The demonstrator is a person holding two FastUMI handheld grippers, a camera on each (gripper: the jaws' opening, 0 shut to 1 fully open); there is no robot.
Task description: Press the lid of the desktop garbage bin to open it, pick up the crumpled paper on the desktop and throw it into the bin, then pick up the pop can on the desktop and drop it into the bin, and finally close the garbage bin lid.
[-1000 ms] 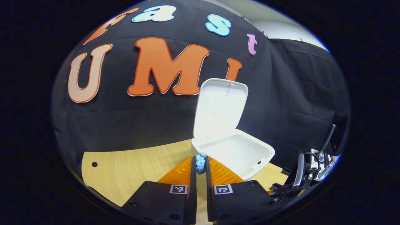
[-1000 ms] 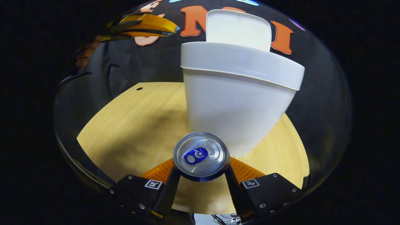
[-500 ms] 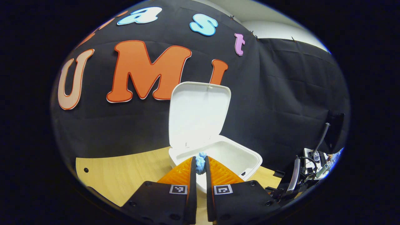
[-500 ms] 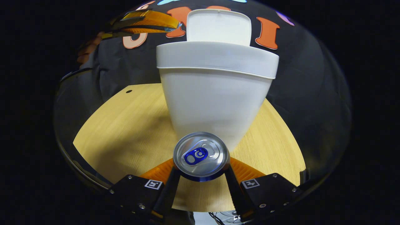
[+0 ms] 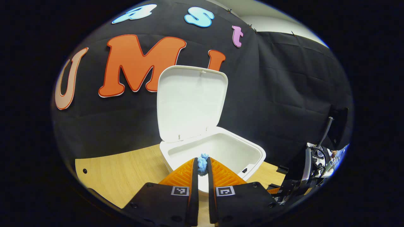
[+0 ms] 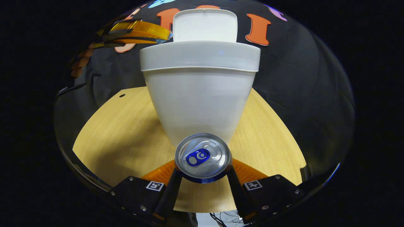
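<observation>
- Pinching a small blue crumpled paper (image 5: pixel 202 164) between the two fingers of the left hand-held gripper (image 5: pixel 202 168), fingers pressed nearly together on it.
- Hanging just above the near edge of the open white bin (image 5: pixel 214 151), paper right over the rim, bin hollow just past it.
- Standing straight up behind the bin hollow, the white lid (image 5: pixel 191 101), wide open.
- Showing light wood of the desk (image 5: pixel 126 173) to the left of the bin.
- Seen from the right gripper view: left hand-held gripper (image 6: pixel 157 33) up high at the top left, close beside the lid (image 6: pixel 205 23), held by a hand (image 6: pixel 79 61).
- Sitting in the middle of the desk (image 6: pixel 120 135), the bin (image 6: pixel 199 94), tall and white.
- Squeezing the pop can (image 6: pixel 203 157) from both sides with the right hand-held gripper (image 6: pixel 203 170), silver top with blue tab facing the camera, can low in front of the bin wall.
</observation>
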